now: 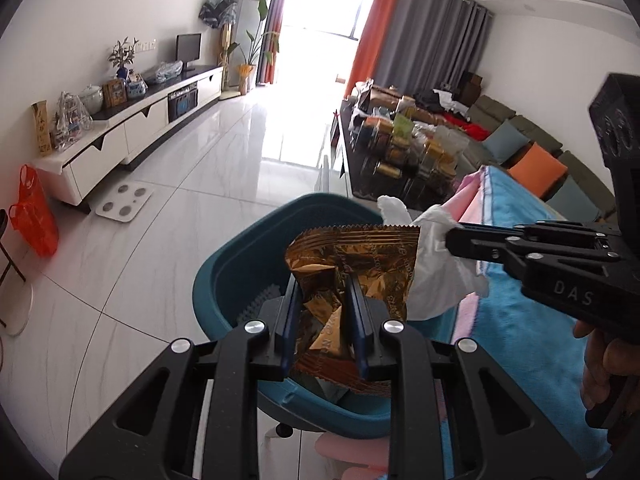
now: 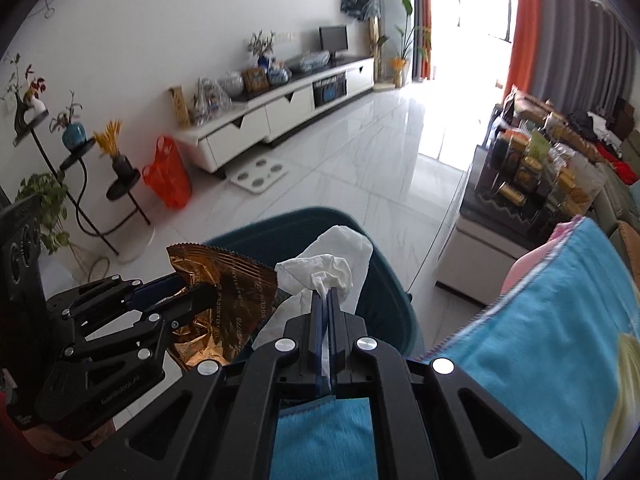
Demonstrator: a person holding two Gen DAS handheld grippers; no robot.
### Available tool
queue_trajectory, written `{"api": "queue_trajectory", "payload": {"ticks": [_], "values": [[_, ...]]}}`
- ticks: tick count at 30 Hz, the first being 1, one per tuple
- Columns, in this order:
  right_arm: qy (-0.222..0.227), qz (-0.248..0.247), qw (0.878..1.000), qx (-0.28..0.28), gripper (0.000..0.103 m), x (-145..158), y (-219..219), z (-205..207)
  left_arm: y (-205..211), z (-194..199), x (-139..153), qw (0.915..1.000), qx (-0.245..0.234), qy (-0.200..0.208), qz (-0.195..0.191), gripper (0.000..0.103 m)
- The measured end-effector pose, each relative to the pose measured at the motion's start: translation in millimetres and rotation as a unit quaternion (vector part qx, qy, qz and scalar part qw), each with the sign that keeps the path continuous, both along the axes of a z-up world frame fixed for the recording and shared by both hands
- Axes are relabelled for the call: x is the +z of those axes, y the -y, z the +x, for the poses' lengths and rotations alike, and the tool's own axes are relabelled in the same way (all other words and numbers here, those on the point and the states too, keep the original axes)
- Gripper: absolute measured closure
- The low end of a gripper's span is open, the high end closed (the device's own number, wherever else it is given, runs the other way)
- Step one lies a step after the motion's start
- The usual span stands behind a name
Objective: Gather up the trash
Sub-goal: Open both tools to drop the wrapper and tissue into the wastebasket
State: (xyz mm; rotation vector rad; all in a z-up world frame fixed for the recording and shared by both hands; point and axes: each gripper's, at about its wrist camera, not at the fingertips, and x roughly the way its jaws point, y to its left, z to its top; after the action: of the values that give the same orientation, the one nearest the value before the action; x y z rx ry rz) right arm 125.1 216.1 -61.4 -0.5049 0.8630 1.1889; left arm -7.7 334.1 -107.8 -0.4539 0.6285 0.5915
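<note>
Two black two-finger grippers are working here, each carrying one piece of trash, and both are hanging over one teal plastic bin (image 1: 224, 276) standing on the white tiled floor.

The left gripper (image 1: 326, 320) is pinching a crinkled gold foil snack wrapper (image 1: 360, 264) between its blue-padded fingers, the jaws standing only narrowly apart with the foil filling the gap. The right gripper (image 2: 324, 312) is clamping a crumpled white paper tissue (image 2: 332, 272), its jaws pressed almost fully together on a twist of the paper. Wrapper and tissue are touching each other above the bin's opening.

The left wrist view is showing the bin's inside, where a grey ridged piece is lying against the wall, plus part of a hand (image 1: 600, 364) gripping the right tool's handle; it is also showing a dark green sofa with one orange cushion. The right wrist view is instead showing a black metal plant stand (image 2: 80, 184) with several potted plants, unseen from the left. Both views are taking in one blue fleece blanket (image 2: 540, 320) beside the bin, one orange plastic bag (image 2: 168, 176) and one white bathroom scale (image 2: 260, 176).

The right tool's body is reading "DAS" in the left view. The wrapper's print is partly reading "DAOXIANGCUN", though the lettering is small and creased.
</note>
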Motion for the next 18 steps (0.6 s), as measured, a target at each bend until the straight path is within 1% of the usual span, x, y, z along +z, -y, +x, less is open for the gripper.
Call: {"api": "queue_trajectory", "payload": {"ticks": [4, 7, 10, 12, 14, 15, 16, 17, 18], "values": [[-0.01, -0.02, 1.0, 0.001, 0.101, -13.3, -11.4, 3.0, -6.7, 15.7, -14.7, 0.9999, 0.003, -0.013, -0.003, 0.08], [-0.022, -0.035, 0.999, 0.003, 0.099, -21.6, -20.5, 7.9, -12.6, 25.2, -24.1, 0.9997, 0.006, -0.022, -0.005, 0.079], [-0.028, -0.042, 0.999, 0.007, 0.095, -23.9, -27.7, 8.9, -12.7, 35.1, -30.5, 0.9995, 0.006, -0.032, -0.002, 0.079], [-0.029, -0.045, 0.999, 0.008, 0.095, -25.2, -30.6, 8.2, -13.1, 39.4, -36.0, 0.9992, 0.007, -0.039, -0.005, 0.077], [-0.034, -0.045, 0.998, 0.008, 0.094, -25.6, -32.9, 9.3, -14.3, 45.5, -40.2, 0.999, 0.011, -0.044, -0.001, 0.076], [-0.037, -0.043, 0.998, 0.008, 0.093, -25.3, -32.8, 9.8, -16.5, 47.8, -42.4, 0.999, 0.008, -0.044, -0.004, 0.073], [-0.041, -0.04, 0.998, 0.005, 0.087, -25.3, -32.0, 11.9, -18.0, 48.9, -44.5, 0.999, 0.006, -0.044, -0.005, 0.071], [-0.044, -0.036, 0.998, 0.001, 0.079, -24.4, -30.9, 12.8, -18.5, 51.3, -44.8, 0.999, 0.008, -0.044, 0.0, 0.064], [-0.047, -0.033, 0.998, -0.001, 0.076, -24.0, -30.4, 13.3, -19.7, 51.1, -45.5, 0.999, 0.009, -0.044, 0.002, 0.056]]}}
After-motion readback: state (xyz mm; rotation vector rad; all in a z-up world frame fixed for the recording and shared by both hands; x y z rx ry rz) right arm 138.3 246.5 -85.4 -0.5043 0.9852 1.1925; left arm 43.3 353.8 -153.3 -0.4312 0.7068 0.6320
